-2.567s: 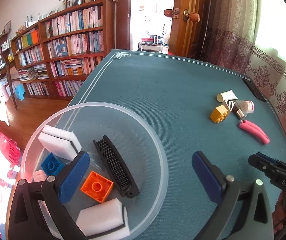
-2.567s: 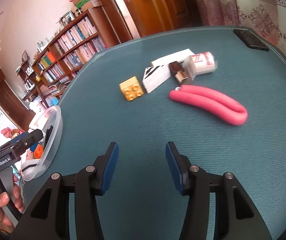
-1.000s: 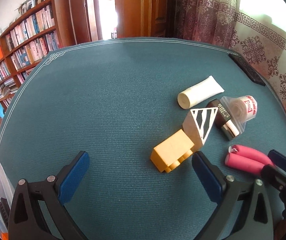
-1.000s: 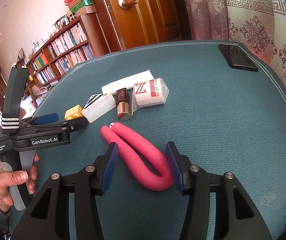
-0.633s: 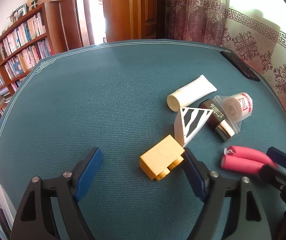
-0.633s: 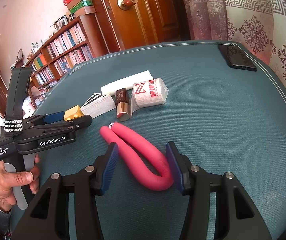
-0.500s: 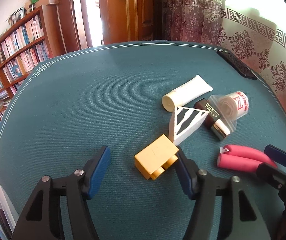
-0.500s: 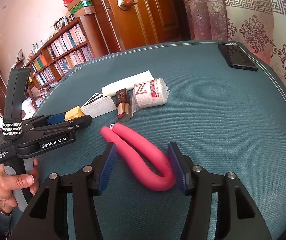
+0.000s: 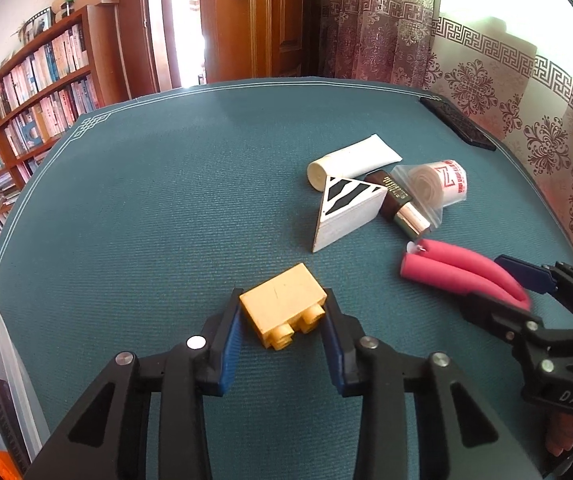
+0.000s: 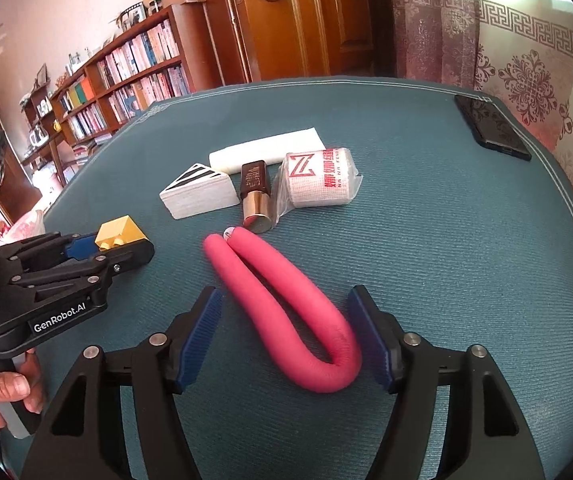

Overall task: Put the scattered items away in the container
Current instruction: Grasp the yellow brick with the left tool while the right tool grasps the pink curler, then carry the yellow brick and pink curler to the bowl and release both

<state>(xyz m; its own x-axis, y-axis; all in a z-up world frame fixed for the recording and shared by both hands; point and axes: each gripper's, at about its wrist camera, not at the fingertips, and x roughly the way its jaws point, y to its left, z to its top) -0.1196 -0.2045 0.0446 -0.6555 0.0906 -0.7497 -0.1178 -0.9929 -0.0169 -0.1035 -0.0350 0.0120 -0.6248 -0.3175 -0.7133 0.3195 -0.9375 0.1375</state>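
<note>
Partly done, judging by the clear plastic tub [image 9: 4,364] at the near left edge of the blue-green table [image 9: 158,184] — already holding a black comb-like piece and some white and orange bits. Six items left out on the cloth, all toward the table's right side.

Largest of the leftovers: a bent pink foam tube [image 10: 286,300], lying with its bend inside the right claw [image 10: 286,338]. Jaws parted wide, pads on either side of the bend, apparently not yet touching — nothing gripped.

Beyond it, toward the far right edge: a white squeeze tube [image 10: 266,150], a wrapped bandage roll [image 10: 318,178], a white wedge with black stripes [image 10: 198,192], and a brown-and-gold lipstick [image 10: 255,196] — clustered together, touching or just beside one another. Dark phone [image 10: 492,126] at the far right corner, likely not part of the tidy.

Smallest: a yellow toy brick [image 9: 284,308], lying nearer the middle, set between the pads of the left claw [image 9: 282,332]. Jaws narrowed around it, pads at its two sides; cannot tell whether squeezed firm, with the brick seemingly resting on the cloth.
</note>
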